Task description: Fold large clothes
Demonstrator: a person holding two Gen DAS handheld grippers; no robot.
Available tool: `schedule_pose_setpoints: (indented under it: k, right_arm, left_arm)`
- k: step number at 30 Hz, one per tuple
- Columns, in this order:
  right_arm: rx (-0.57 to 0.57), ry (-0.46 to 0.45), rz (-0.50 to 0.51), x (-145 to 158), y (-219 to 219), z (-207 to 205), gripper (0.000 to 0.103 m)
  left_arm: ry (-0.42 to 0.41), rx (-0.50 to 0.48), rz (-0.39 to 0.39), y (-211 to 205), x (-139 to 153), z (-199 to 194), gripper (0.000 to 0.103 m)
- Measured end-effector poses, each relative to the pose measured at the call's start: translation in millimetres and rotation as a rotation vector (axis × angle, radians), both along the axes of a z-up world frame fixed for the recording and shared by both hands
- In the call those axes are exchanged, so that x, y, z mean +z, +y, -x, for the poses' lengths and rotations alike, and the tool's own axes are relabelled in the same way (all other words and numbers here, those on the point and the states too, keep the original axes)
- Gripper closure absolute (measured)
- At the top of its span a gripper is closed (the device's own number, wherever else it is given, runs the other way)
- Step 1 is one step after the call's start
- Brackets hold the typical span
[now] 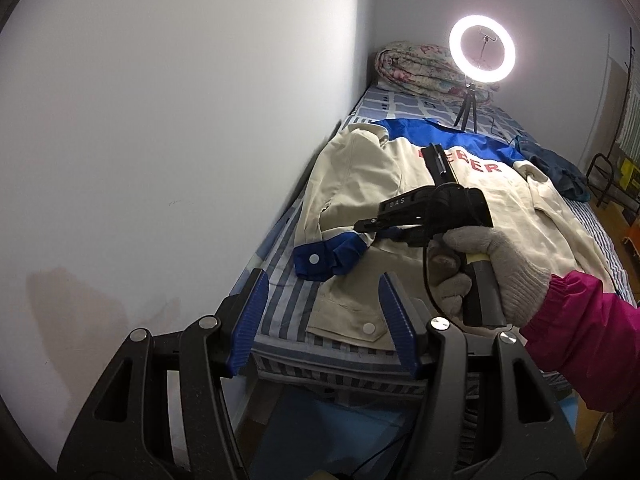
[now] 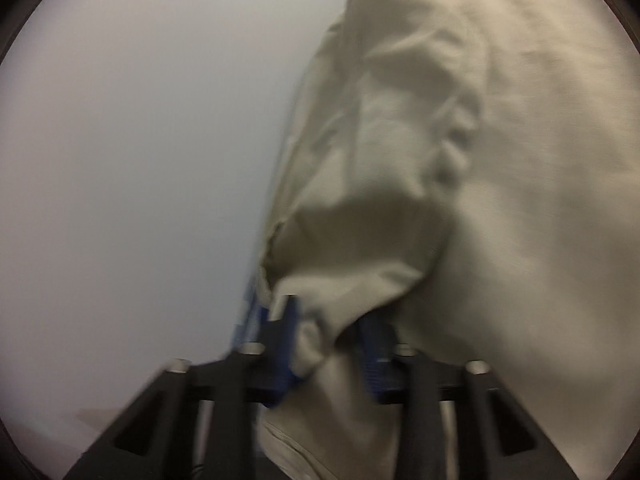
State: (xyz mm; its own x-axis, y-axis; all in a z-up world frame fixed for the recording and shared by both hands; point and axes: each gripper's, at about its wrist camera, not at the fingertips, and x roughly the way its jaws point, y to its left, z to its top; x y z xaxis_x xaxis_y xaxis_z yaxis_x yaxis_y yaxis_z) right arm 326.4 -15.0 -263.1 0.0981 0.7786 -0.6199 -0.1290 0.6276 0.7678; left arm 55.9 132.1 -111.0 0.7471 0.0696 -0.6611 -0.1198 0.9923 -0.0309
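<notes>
Cream cotton jacket with blue yoke (image 1: 400, 216) runs lengthwise up frame centre; right hand-held gripper (image 2: 328, 344) pinches its sleeve fabric, left hand-held gripper (image 1: 320, 320) wide, empty, nearer the hem.

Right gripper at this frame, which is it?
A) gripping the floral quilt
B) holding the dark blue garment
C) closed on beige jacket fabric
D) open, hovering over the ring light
C: in the right wrist view, the right gripper has its blue ribbed fingers pinching a fold of the beige cotton jacket with blue yoke.
</notes>
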Motion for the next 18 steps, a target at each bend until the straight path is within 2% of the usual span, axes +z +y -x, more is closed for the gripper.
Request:
schedule_pose_setpoints:
  k: [8,11,15,18]
  right_arm:
    - [-0.004,-0.085,-0.109,60,-45,12,0.103]
    - [-0.037,-0.077,-0.134,61,-72,26,0.103]
    - [-0.06,-0.039,-0.11,37,-96,35,0.103]
    - [-0.061,-0.015,-0.077,24,-100,33,0.103]
  left_arm:
    - [-0.013,-0.001,0.028,2,-3,-17,0.043]
    - [0.005,-0.016,0.083,0,-12,-33,0.043]
    - [0.069,-0.033,0.201,-1,-36,-62,0.04]
    - [0.113,-0.027,0.261,2,-59,-87,0.04]
